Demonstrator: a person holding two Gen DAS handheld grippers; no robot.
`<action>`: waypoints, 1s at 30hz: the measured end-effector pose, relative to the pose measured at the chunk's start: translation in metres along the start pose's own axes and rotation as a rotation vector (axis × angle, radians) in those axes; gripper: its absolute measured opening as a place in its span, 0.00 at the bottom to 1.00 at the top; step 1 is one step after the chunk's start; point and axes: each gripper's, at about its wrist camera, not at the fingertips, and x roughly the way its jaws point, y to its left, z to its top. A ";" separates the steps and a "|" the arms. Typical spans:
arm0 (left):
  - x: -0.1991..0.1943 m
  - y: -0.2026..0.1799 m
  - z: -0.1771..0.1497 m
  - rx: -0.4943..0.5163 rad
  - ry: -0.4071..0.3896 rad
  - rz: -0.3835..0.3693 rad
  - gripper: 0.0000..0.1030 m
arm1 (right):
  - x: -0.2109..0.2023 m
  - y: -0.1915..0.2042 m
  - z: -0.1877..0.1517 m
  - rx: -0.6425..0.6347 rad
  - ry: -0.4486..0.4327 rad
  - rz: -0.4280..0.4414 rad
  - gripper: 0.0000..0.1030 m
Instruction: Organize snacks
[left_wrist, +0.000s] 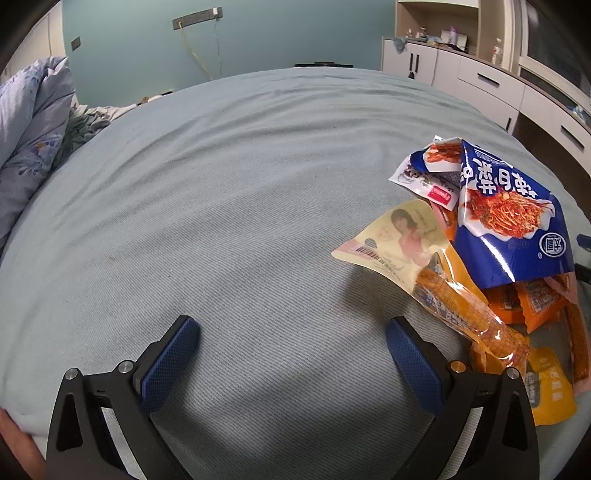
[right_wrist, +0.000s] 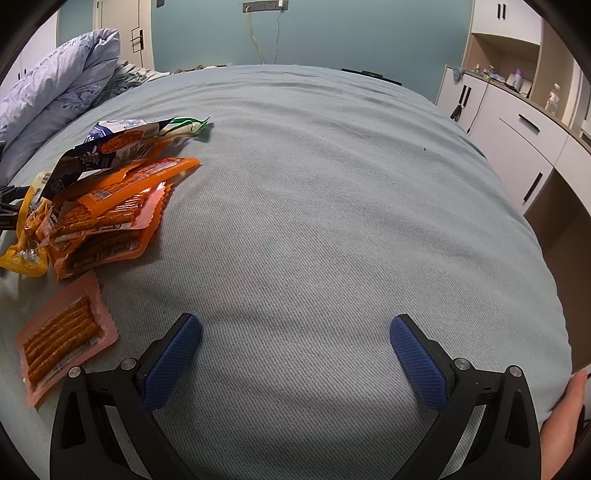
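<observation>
Bedroom, bed (left_wrist: 221, 221) covered in grey-blue sheet. Snack packets (left_wrist: 491, 251) are heaped between both tools. Left tool (left_wrist: 291, 332) and right tool (right_wrist: 295, 330) are held wide, empty. Sorting judged not yet begun; one packet must be gripped next.

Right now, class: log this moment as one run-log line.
left gripper: open, empty | right gripper: open, empty | snack pile: on bed, untouched

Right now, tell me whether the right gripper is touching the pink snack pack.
Apart. The right wrist view shows bare bedsheet between the right gripper and the pink snack pack.
</observation>
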 end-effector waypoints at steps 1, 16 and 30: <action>0.000 0.000 0.000 -0.001 -0.001 -0.001 1.00 | 0.000 0.000 0.000 0.000 0.000 0.000 1.00; 0.000 0.000 0.001 -0.002 0.000 -0.001 1.00 | -0.001 -0.001 -0.001 0.000 0.002 -0.001 1.00; -0.001 -0.001 0.002 -0.003 -0.002 -0.001 1.00 | -0.001 -0.001 -0.001 -0.001 0.000 0.000 1.00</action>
